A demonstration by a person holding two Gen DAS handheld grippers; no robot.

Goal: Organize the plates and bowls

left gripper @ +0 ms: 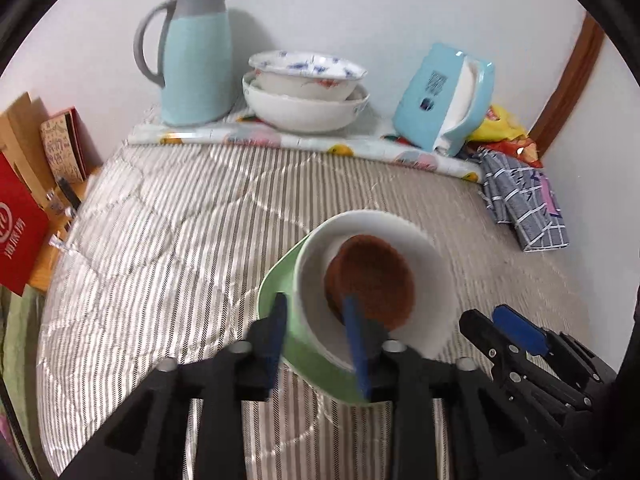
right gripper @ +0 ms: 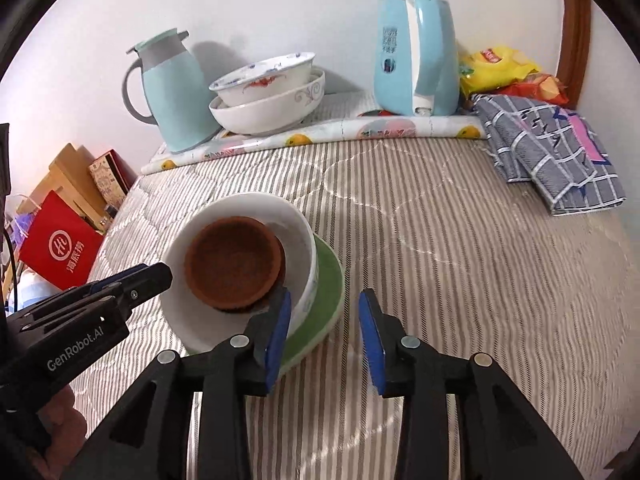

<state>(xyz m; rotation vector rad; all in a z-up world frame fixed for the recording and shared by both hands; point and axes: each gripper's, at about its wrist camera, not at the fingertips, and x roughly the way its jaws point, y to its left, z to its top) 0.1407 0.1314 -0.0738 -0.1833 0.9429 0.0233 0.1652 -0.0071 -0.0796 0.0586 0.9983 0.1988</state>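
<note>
Far left, a red bag (right gripper: pixel 60 250) and some cartons (left gripper: pixel 24 136) sit off the edge of the striped quilt (right gripper: pixel 440 260). At the back stands the pale blue thermos jug (left gripper: pixel 196 56), and just beside it a stack of white bowls (left gripper: pixel 304 92), blue-patterned one on top, both on the fruit-print cloth (left gripper: pixel 280 140).

Centre stage: the green plate (right gripper: pixel 330 284) carries a white bowl (right gripper: pixel 248 316), and inside that lies a brown bowl (right gripper: pixel 234 262). The left gripper (left gripper: pixel 316 340) is clamped on this stack, one finger outside against the green plate and bowl wall, the other blue pad inside the white bowl by the brown bowl's edge (the left wrist view shows the stack tipped toward the camera).

Just to its right, the right gripper (right gripper: pixel 325 336) hangs with its jaws apart and nothing between them, its left finger over the white bowl's rim near the plate's edge; whether it touches, I cannot tell.

Further right at the back, a blue kettle (right gripper: pixel 416 52), yellow snack packets (right gripper: pixel 500 68) and a folded checked cloth (right gripper: pixel 556 152).
</note>
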